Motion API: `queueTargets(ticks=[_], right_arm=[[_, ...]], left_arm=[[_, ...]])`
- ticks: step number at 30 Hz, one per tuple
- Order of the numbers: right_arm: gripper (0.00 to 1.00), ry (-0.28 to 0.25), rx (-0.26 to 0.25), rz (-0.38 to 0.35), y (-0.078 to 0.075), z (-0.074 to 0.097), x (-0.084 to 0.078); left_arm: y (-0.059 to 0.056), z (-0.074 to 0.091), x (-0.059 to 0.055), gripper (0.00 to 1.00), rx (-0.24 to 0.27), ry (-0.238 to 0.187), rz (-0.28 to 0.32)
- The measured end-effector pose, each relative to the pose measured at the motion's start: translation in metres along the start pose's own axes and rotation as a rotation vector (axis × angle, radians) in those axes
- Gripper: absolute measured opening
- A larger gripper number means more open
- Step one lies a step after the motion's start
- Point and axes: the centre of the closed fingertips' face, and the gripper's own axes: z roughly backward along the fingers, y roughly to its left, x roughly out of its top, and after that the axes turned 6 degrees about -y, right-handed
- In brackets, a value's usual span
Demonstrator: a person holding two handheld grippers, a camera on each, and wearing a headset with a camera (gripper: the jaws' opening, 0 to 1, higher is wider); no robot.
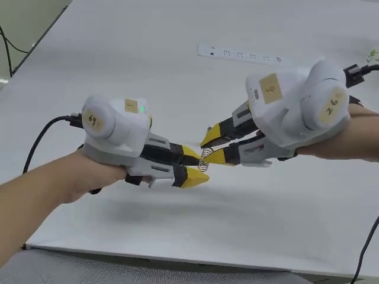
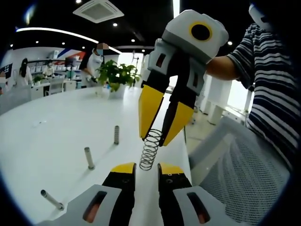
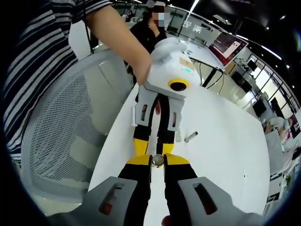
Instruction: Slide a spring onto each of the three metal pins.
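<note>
A small coil spring hangs in the air between the two grippers. My right gripper is shut on it, and the spring shows end-on between its yellow tips. My left gripper faces it tip to tip, jaws a narrow gap apart. The spring's lower end just reaches into that gap; whether the left jaws press it I cannot tell. Three metal pins sit on the white table to the left: one, another and a third. In the head view the spring sits where the left gripper and right gripper meet.
A white power strip lies at the back of the table. A mesh chair stands at the table's near edge. A potted plant and a person stand far behind.
</note>
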Motion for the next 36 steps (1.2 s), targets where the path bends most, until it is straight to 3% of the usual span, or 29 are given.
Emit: queueTargets(ticks=[16, 36], right_arm=[[0.07, 0.007, -0.035, -0.014, -0.009, 0.003, -0.008], [0.07, 0.021, -0.058, -0.034, -0.016, 0.004, -0.019]], left_arm=[[0.014, 0.017, 0.001, 0.21, 0.053, -0.004, -0.004], [0.026, 0.055, -0.007, 0.37, 0.12, -0.009, 0.025]])
